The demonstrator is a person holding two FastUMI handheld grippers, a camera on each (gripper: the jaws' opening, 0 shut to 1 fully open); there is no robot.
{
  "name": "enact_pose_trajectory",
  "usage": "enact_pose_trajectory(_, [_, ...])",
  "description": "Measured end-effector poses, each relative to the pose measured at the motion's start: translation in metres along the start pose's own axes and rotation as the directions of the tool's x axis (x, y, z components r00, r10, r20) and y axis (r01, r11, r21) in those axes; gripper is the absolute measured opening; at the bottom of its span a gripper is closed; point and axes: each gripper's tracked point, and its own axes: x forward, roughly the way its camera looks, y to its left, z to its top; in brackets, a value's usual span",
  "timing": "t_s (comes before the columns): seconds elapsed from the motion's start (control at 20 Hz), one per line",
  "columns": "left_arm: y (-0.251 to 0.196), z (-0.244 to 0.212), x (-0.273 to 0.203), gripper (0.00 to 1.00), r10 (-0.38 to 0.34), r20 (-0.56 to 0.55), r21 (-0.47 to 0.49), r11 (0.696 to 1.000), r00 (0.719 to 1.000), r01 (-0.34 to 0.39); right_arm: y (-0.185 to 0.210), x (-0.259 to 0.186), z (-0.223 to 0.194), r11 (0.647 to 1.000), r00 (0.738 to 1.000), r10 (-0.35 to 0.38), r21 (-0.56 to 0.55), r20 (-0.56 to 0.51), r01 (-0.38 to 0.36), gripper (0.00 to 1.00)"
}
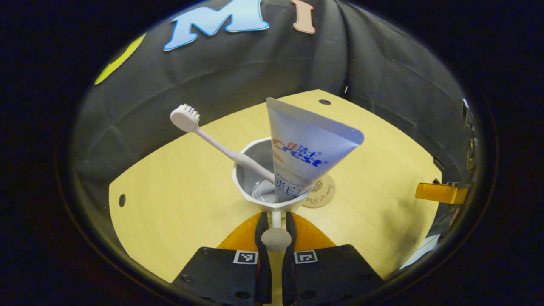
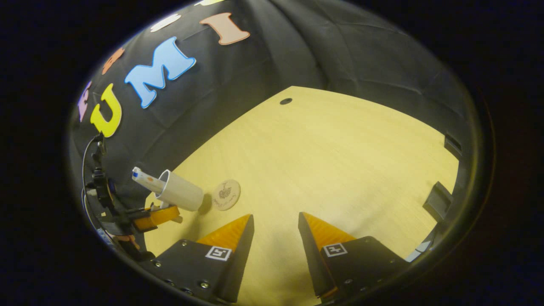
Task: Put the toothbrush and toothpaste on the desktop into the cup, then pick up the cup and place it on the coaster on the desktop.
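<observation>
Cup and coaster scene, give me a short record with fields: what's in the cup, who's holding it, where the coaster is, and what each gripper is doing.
cup contents: toothbrush and toothpaste both stand in the cup
cup hold: left gripper shut on the cup's handle
cup position: beside the coaster, not yet on it; whether it is lifted cannot be told
coaster: round, flat on the desktop, bare
right gripper: open, holding nothing, over bare desktop
step left: set the cup on the coaster
</observation>
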Motion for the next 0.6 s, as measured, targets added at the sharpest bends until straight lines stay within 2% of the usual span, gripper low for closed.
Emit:
enact_pose_trajectory(0.25, [-0.032,0.011,0.02,0.16,-0.036,-0.025,0.016,0.999,0.999,0.036,-0.03,-0.002,0.011,0.999,1.0,-0.029,0.044,0.008,0.029,0.63])
enact_pose_trajectory(0.6, [-0.051,0.002,0.04,0.16,-0.025,-0.08,0.007,1.0,0.997,0.026,-0.057,0.0,0.026,0.996,0.999,-0.044,0.083,0.003,0.044,0.63])
